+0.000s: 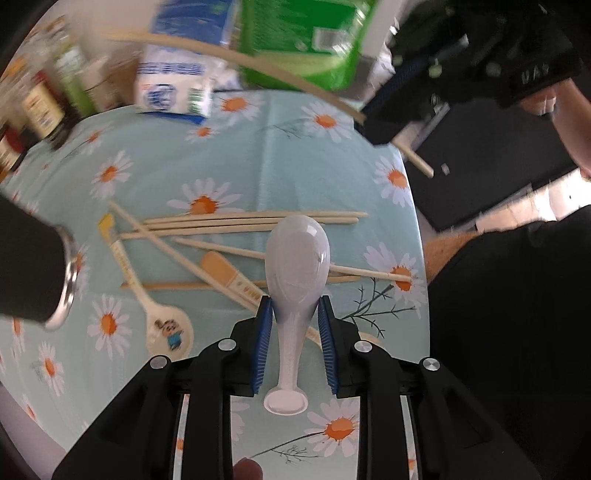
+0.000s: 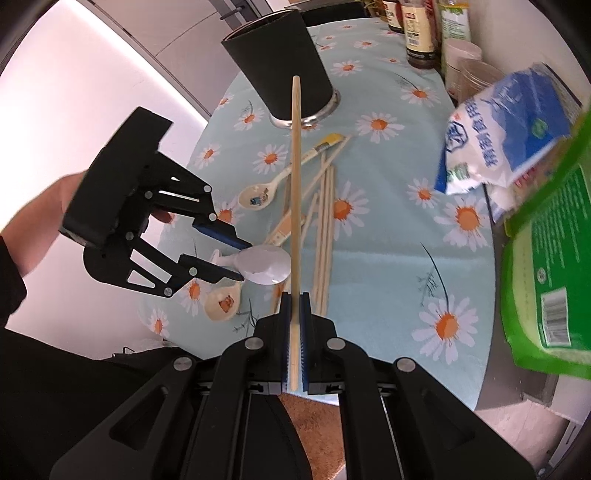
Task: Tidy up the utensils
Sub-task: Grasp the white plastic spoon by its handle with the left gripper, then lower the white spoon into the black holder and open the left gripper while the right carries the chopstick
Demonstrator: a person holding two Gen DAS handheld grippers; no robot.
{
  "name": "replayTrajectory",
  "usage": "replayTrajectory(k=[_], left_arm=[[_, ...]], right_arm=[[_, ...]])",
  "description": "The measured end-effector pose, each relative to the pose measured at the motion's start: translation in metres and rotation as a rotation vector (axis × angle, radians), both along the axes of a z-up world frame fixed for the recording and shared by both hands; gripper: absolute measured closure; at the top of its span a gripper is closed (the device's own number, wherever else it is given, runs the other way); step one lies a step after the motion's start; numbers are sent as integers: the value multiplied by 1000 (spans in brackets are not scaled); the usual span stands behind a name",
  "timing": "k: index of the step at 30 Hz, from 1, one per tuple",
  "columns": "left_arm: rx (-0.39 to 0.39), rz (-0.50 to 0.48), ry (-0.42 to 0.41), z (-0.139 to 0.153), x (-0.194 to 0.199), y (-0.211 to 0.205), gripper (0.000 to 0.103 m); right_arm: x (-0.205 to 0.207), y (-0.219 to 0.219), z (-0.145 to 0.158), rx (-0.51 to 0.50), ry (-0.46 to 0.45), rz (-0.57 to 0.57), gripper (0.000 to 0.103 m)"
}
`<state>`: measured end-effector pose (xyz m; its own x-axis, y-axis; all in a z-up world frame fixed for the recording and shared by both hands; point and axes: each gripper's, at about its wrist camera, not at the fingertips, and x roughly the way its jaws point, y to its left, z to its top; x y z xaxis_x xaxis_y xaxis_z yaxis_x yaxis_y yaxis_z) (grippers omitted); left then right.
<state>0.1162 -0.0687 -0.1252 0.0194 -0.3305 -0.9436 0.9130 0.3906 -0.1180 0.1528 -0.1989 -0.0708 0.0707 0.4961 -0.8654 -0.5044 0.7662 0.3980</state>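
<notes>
Jaws of the left gripper [image 1: 294, 306] pinch the neck of a white spoon [image 1: 297, 254], bowl pointing away from the hand, handle end running back between the pads. Jaws of the right gripper [image 2: 294, 306] are pressed together on a single chopstick [image 2: 295, 184], which lies along the gripper's line and points forward toward the black holder cup [image 2: 280, 70].

Both held utensils appear to be off the bench [image 2: 388, 258], though the left view is blurred and I cannot rule out light contact of the spoon. The white spoon sits at the near left of the utensil pile; the holder cup stands at the far end of the bench, beyond the pile. The chopstick's long axis already lines up roughly with the cup, so the right hand looks better placed to deliver first.

Remaining on the cloth: loose chopsticks [image 2: 325, 229] lying roughly parallel, a cartoon-printed spoon [image 2: 258, 194] and a second printed spoon [image 2: 223, 304] near the bench's left edge.

Clearances: the two grippers are close, the spoon bowl just beside the held chopstick, so crossing paths risks a clash. The right side is crowded by a blue-and-white bag [image 2: 495, 140] and a green package [image 2: 554, 266]; bottles [image 2: 417, 33] stand far right. Open room lies over the bench centre.
</notes>
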Motion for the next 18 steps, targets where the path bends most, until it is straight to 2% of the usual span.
replayTrajectory(k=[9, 14, 18], left_arm=[[-197, 264, -40, 31, 16, 74, 79], [-357, 442, -50, 49, 17, 116, 80], [-458, 552, -71, 62, 24, 136, 80]], right_arm=[[15, 32, 3, 24, -28, 48, 97], [28, 52, 3, 62, -59, 49, 97], [45, 66, 5, 119, -71, 58, 97]])
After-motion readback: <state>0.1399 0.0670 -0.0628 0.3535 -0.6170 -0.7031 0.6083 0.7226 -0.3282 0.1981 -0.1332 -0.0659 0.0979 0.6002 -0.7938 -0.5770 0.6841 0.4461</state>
